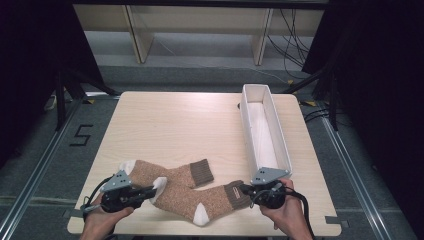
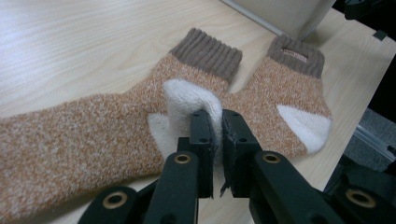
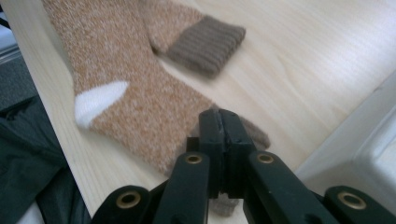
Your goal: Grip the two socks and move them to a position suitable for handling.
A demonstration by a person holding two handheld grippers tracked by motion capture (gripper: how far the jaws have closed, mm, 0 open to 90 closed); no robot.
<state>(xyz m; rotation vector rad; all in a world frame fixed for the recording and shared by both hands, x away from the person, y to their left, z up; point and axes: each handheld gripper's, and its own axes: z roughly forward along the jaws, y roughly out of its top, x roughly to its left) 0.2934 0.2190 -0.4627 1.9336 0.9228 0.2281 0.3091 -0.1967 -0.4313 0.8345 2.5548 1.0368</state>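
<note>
Floor marking [image 1: 80, 135]: black tape figure "5" on the grey floor, at 9 o'clock of the table [image 1: 165, 125], legible in the high view.

Sock cuff label [image 2: 295, 54]: small rectangular tag on the brown cuff [image 2: 299, 55] at 1 o'clock in the left gripper view; lettering too small to read.

We see 2 socks [image 1: 187, 187] crossed at the table's [image 1: 175, 125] near edge; long tray [image 1: 264, 132] right, behind them.
</note>
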